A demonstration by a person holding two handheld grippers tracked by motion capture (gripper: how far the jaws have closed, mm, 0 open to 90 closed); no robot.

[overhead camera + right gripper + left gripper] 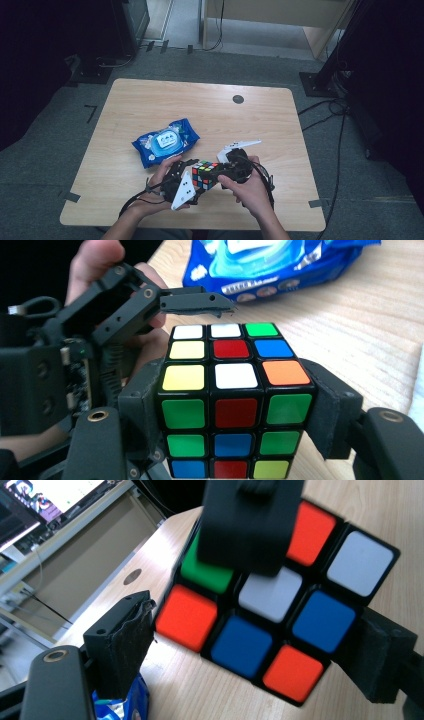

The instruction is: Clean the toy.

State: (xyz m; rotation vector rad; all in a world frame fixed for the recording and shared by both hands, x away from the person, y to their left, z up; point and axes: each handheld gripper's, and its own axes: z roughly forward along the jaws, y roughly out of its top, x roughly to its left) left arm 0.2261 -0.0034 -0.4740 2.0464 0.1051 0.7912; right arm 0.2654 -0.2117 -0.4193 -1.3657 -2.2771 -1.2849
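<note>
Table (150, 100): a light wooden top with a round dark grommet (238, 99) near its far edge; everything else lay nearer the person than that grommet.
Wet-wipes pack (165, 141): a blue pack with a pale flip lid, flat on the table, on the near-left side of the grommet and just beyond the person's left hand.
Left tool (196, 176): held in the left hand on the near side of the wipes pack; its jaws stood spread. In the left gripper view one jaw sat off the cube's left edge with a gap, and the other stood at the cube's right corner, where contact could not be judged.
Right tool (235, 412): held in the right hand, right of the wipes pack; its two padded jaws were closed against opposite sides of the cube, gripping it.
Rubik's cube (204, 175): scrambled, clamped in the right tool just above the table, near-right of the wipes pack, between both hands.
</note>
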